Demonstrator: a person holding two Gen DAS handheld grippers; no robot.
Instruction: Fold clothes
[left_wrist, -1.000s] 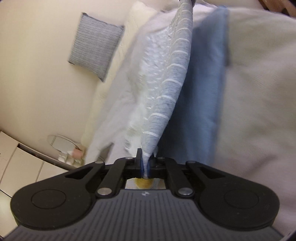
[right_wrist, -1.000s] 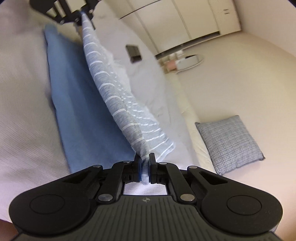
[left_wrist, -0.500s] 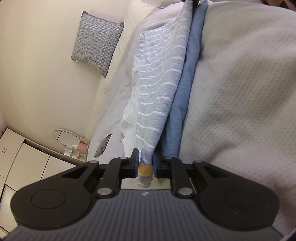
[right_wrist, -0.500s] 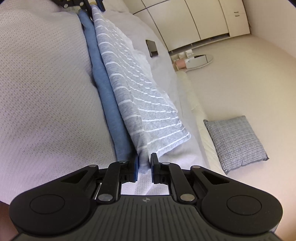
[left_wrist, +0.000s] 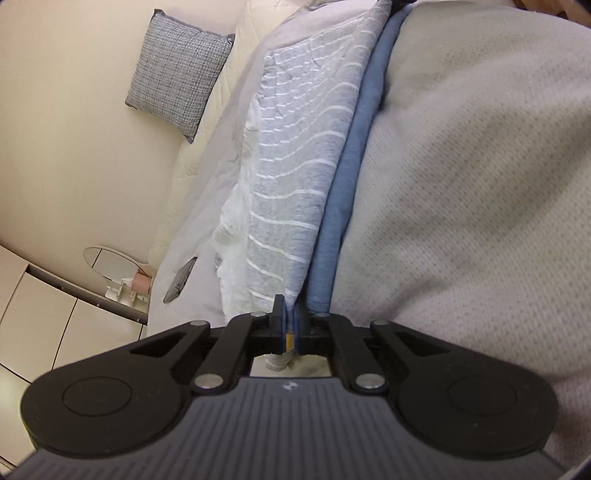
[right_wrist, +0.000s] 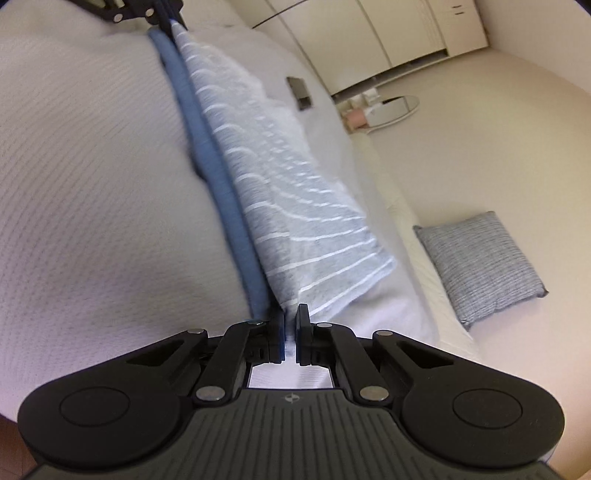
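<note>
Now both grippers pinch the striped shirt (left_wrist: 295, 177) along its fold: left gripper (left_wrist: 290, 321) clamped tight, right gripper (right_wrist: 291, 325) nearly closed, cloth between, over a blue garment (right_wrist: 218, 177) on the bed (left_wrist: 461, 184).

Grey white-striped shirt (left_wrist: 291, 184); blue garment (left_wrist: 343, 206); seemingly checked pillow (left_wrist: 177, 66).

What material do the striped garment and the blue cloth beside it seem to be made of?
Striped garment: probably thin cotton jersey, matte; it drapes limply, with woven-looking white stripes. Blue cloth: probably a thicker matte knit or fleece, judging by its rounded folded edge. Neither fibre can be confirmed.
</note>
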